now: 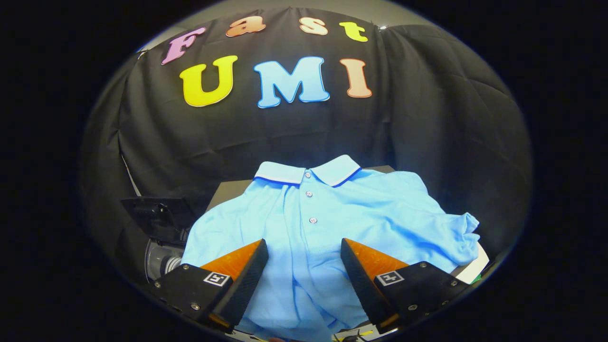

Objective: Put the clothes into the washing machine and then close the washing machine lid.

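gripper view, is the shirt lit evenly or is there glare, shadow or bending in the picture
Gripper view: the shirt glows brightest at its collar and upper chest, close to washed out; a soft shadow falls on the cloth between the open tool fingers; the fisheye bends the scene, so the shirt and the dark surface under it bulge; the fingers look sharp, and the dark gear beside them is too dim to make out.

A dark table (pixel 227 190) stands against the black cloth wall (pixel 427 118), its bare corners showing at the back. To its left, lower down, sits a black panel (pixel 154 216), with a grey ribbed tube (pixel 164 260) just beneath it. A white sheet edge (pixel 477 268) pokes out at the table's right.
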Motion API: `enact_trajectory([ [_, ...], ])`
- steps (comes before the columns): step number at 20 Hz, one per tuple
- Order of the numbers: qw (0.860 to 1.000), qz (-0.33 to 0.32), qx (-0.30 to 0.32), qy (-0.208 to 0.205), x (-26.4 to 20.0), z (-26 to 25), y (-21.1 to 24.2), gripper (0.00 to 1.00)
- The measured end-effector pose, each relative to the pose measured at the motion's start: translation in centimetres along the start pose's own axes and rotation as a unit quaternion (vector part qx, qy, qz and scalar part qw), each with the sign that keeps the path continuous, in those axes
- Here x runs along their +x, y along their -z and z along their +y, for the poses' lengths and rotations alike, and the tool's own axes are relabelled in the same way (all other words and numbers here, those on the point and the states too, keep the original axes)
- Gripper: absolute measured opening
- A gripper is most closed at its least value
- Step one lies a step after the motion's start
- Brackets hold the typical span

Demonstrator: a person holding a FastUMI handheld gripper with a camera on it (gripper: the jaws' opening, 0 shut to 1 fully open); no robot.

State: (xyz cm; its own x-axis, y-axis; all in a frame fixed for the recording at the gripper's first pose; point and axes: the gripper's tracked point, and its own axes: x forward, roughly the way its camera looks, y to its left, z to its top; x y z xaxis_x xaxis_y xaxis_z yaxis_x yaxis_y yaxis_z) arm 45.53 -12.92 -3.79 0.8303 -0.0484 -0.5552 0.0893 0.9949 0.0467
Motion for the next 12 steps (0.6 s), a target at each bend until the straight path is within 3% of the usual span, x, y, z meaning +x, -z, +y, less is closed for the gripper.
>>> enact_trajectory([
  [4, 0.999, 0.025, -0.033, -0.012, 0.0, 0.1, 0.4, 0.96],
  [7, 1.0, 0.011, -0.019, -0.003, -0.3, -0.5, 0.0, 0.94],
  [9, 1.0, 0.004, -0.01, -0.003, -0.1, -0.9, 0.0, 0.81],
  [12, 0.999, 0.005, 0.0, -0.04, -0.2, -1.0, 0.1, 0.31],
])
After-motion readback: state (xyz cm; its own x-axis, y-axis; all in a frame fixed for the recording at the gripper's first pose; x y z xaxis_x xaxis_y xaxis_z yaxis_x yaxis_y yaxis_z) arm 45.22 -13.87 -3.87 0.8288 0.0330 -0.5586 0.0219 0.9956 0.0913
